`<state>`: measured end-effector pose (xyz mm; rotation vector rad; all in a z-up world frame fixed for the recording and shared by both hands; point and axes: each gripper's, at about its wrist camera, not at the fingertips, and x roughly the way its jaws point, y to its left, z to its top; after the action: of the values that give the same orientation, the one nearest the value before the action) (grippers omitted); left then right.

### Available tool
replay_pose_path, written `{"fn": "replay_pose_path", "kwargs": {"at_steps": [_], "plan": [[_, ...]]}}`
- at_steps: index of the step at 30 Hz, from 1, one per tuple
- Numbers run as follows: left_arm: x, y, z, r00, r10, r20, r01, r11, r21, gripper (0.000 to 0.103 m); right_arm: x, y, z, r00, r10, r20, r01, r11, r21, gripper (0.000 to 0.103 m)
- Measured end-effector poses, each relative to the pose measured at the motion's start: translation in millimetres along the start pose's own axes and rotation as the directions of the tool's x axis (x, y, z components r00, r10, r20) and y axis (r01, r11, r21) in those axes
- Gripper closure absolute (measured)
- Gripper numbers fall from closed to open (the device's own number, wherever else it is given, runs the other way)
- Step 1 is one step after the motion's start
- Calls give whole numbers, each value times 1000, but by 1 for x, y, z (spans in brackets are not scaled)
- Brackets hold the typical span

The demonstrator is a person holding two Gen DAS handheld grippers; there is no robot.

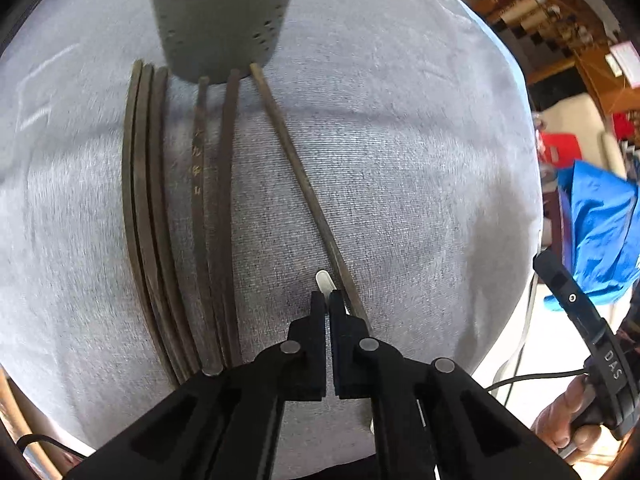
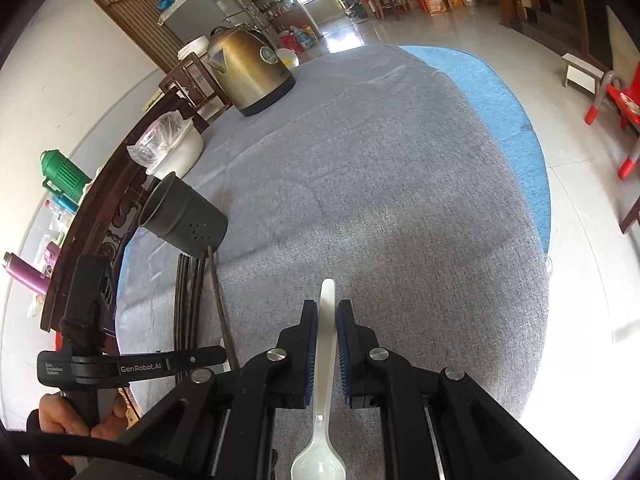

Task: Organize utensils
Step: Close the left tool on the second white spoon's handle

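My left gripper [image 1: 326,296] points down at the grey tablecloth [image 1: 400,160], shut on the thin handle of a white utensil [image 1: 323,280] whose tip pokes out past the fingertips. A slanted dark chopstick [image 1: 296,176] runs along its right finger. Several more dark chopsticks [image 1: 160,220] lie side by side to the left, their ends near a dark grey perforated holder [image 1: 224,20]. My right gripper [image 2: 328,304] is shut on a white spoon [image 2: 326,360], bowl toward the camera, held over open cloth. The holder [image 2: 188,220], chopsticks [image 2: 188,300] and left gripper [image 2: 218,354] show at its left.
A brass kettle [image 2: 252,76] and a white bowl with a plastic bag [image 2: 176,148] stand at the table's far left. The dark wooden table rim [image 2: 100,216] curves on the left. A blue underlay [image 2: 500,92] borders the far edge. A red chair [image 2: 620,112] stands on the floor.
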<state>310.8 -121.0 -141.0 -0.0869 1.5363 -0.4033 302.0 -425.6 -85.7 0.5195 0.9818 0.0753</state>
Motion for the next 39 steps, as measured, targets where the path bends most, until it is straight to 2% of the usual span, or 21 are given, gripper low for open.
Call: {"fn": "replay_pose_path", "kwargs": {"at_steps": [7, 8, 10, 11, 12, 13, 16, 21, 28, 33, 34, 35, 38, 39], "plan": [[-1, -6, 25, 1000, -4, 12, 5, 999, -41, 98, -2, 7, -6, 1000, 9, 5, -9, 1000, -5, 92], [9, -22, 37, 1000, -16, 12, 16, 999, -42, 94, -3, 8, -6, 1000, 10, 5, -10, 1000, -6, 92], [8, -30, 48, 999, -40, 17, 40, 999, -32, 78, -4, 9, -8, 1000, 6, 4, -6, 1000, -6, 92], [6, -36, 50, 998, -50, 23, 50, 998, -22, 63, -4, 9, -9, 1000, 9, 3, -9, 1000, -4, 92], [6, -43, 53, 998, -57, 29, 57, 998, 5, 53, -4, 9, -10, 1000, 9, 3, -9, 1000, -4, 92], [7, -49, 53, 998, -47, 31, 47, 999, 25, 52, -5, 9, -11, 1000, 7, 4, -7, 1000, -3, 92], [5, -55, 58, 999, -11, 45, 9, 999, 49, 52, -7, 10, -14, 1000, 11, 6, -11, 1000, -6, 92], [-5, -39, 56, 999, -30, 37, 30, 1000, 0, 52, -13, 7, -17, 1000, 16, 21, -16, 1000, -9, 92], [-1, -42, 58, 999, -1, 33, 0, 1000, 19, 53, -6, 9, -19, 999, 35, 10, -35, 999, -1, 92], [-1, -56, 84, 998, 13, 66, -15, 999, 34, 54, -12, 12, -19, 999, 36, 22, -36, 999, -16, 92], [-6, -53, 88, 997, 22, 70, -25, 999, 41, 57, -13, 12, -18, 999, 36, 26, -36, 999, -13, 92], [-6, -56, 93, 996, 40, 82, -45, 997, 58, 64, -14, 12, -17, 999, 37, 29, -37, 999, -10, 92], [2, -68, 94, 992, 64, 104, -73, 994, 86, 94, -15, 14, -13, 998, 45, 40, -45, 999, -13, 92], [2, -66, 100, 992, 57, 110, -66, 994, 84, 97, -16, 17, -11, 998, 49, 47, -48, 999, -21, 92]]}}
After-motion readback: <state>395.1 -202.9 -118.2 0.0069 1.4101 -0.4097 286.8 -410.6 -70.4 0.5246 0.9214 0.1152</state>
